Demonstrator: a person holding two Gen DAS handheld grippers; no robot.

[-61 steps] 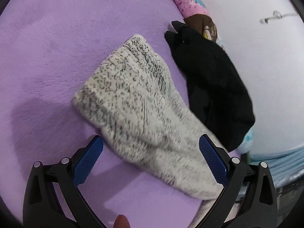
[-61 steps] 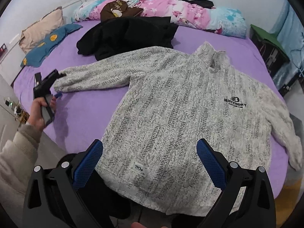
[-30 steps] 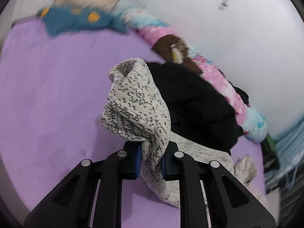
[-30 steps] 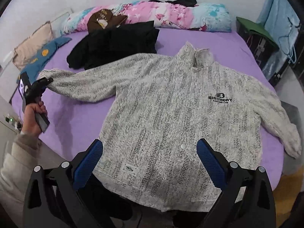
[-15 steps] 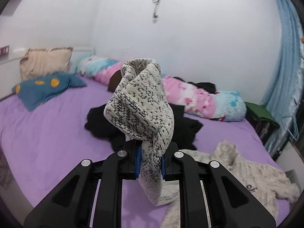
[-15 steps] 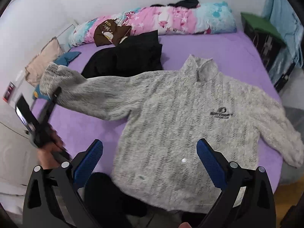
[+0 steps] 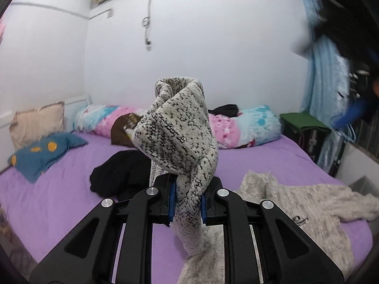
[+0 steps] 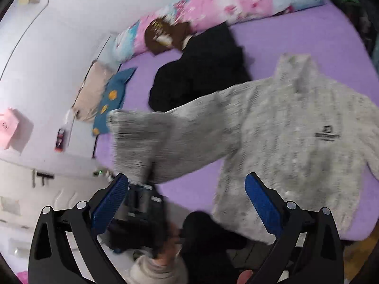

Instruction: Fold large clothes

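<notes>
Left tool (image 7: 187, 204) pinches the sweater's sleeve (image 7: 180, 137), cuff upright above it.

sweater (image 8: 296, 127) | grey speckled knit | on bed, one sleeve (image 7: 180, 137) lifted

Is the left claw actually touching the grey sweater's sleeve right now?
Touching. The left wrist view shows the left claw shut on the sleeve of the grey sweater, its blue pads pressing the knit from both sides.
</notes>
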